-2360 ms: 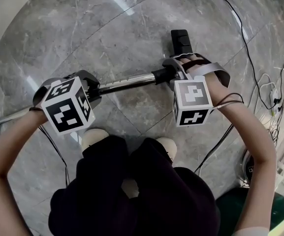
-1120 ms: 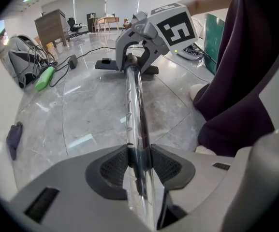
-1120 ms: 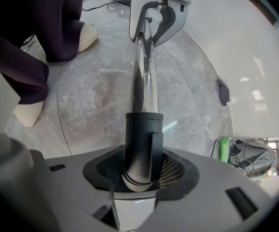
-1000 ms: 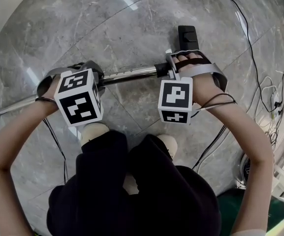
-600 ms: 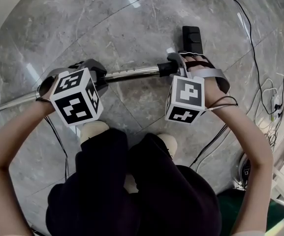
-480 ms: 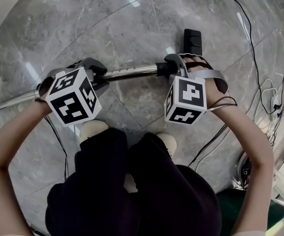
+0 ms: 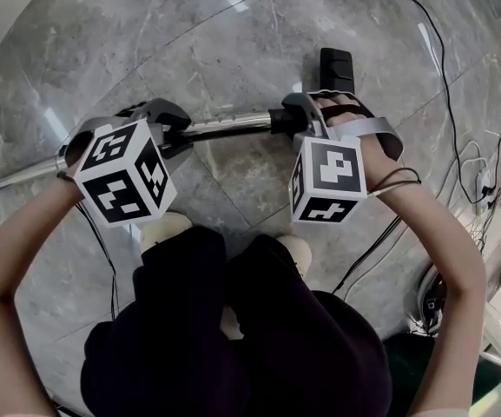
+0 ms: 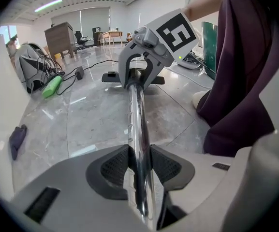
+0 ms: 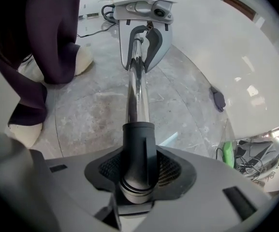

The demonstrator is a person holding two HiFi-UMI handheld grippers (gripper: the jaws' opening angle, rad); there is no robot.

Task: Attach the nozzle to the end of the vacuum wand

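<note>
I have the left gripper clamped narrow on the bare chrome of the wand, pads on either side of the tube. The right gripper has the black neck of the nozzle between its pads. Its jaws have just been closing on that neck and now press it from both sides.

The neck sits over the end of the wand and in line with it, so I judge the joining well along. The flat head of the nozzle sticks out past my right gripper, towards the far part of the floor. I cannot tell whether the neck is pushed fully home or locked. What I think is left is a firm push along the tube, a check that it holds, then letting go.

The wand hangs roughly level above polished grey stone tiles with pale veins and bright reflections. Two light shoes stand just below it. Black cables trail along the right side of the floor. The left gripper view shows an open office: a desk, chairs, strip lights overhead and a green object lying on the floor well away from the wand.
</note>
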